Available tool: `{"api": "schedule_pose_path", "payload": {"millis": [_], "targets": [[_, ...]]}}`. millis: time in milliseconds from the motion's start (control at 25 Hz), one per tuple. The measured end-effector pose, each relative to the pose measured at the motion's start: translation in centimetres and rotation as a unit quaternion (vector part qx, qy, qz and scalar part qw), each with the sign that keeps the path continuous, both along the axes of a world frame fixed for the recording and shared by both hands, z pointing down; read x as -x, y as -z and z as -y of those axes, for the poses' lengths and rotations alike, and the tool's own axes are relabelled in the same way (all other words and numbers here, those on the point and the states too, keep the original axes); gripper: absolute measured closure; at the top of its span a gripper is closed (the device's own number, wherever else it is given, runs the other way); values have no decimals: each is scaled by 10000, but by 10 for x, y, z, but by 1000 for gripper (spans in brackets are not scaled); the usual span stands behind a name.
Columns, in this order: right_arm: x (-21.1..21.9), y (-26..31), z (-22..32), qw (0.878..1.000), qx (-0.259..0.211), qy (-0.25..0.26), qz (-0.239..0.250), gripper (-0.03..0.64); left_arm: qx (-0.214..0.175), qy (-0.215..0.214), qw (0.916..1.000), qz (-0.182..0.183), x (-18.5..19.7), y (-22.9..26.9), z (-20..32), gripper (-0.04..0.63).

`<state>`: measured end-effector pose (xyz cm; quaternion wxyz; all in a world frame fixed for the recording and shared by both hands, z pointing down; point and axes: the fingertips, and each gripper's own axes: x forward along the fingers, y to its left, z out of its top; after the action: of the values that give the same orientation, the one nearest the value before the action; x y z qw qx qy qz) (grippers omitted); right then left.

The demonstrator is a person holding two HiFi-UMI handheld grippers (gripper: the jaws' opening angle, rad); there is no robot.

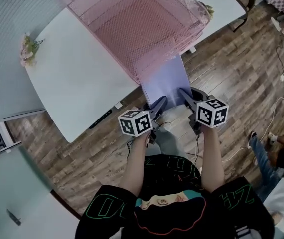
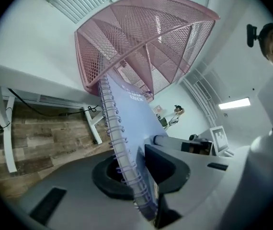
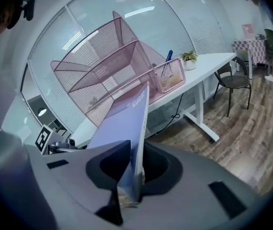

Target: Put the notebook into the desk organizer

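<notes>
Notebook (image 1: 166, 81), lavender with a spiral spine, hangs over the floor in front of me. Its far end at 12 o'clock reaches the mouth of the pink mesh organizer (image 1: 147, 29); I cannot tell whether it has entered. My left tongs (image 1: 158, 106) are clenched on the spiral edge at the near corner. My right tongs (image 1: 186, 96) are clenched on the opposite plain edge.

The organizer stands at the near edge of a white desk (image 1: 77, 78), which stretches from 9 o'clock round to 1. A sprig of flowers (image 1: 28, 49) lies at the desk's 10 o'clock corner, well apart from the organizer. A small potted plant (image 3: 190, 59) stands beside a pink pen basket (image 3: 170, 75) at the organizer's far side. Glass walls with blinds close the room behind the desk.

Wood plank floor (image 1: 231, 68) lies open at 3 o'clock, crossed by white cables (image 1: 281, 78). A chair (image 3: 234, 80) stands by the desk end.
</notes>
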<state>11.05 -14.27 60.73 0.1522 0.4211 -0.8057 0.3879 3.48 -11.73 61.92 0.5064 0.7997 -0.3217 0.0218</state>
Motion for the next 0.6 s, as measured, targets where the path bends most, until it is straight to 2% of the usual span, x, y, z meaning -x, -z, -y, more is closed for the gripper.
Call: {"api": "schedule_pose_path", "payload": {"millis": [240, 360, 480, 600], "targets": [[6, 4, 33, 9999, -2, 160, 64, 548, 41, 356, 9992, -166, 5, 5, 28, 517], [5, 10, 48, 9998, -37, 91, 196, 548, 31, 351, 9991, -242, 3, 9, 38, 509], [7, 17, 67, 9984, -69, -76, 555, 551, -19, 360, 9990, -273, 3, 13, 52, 487], [16, 19, 85, 9980, -93, -156, 602, 561, 6, 360, 9988, -320, 8, 18, 67, 421]]}}
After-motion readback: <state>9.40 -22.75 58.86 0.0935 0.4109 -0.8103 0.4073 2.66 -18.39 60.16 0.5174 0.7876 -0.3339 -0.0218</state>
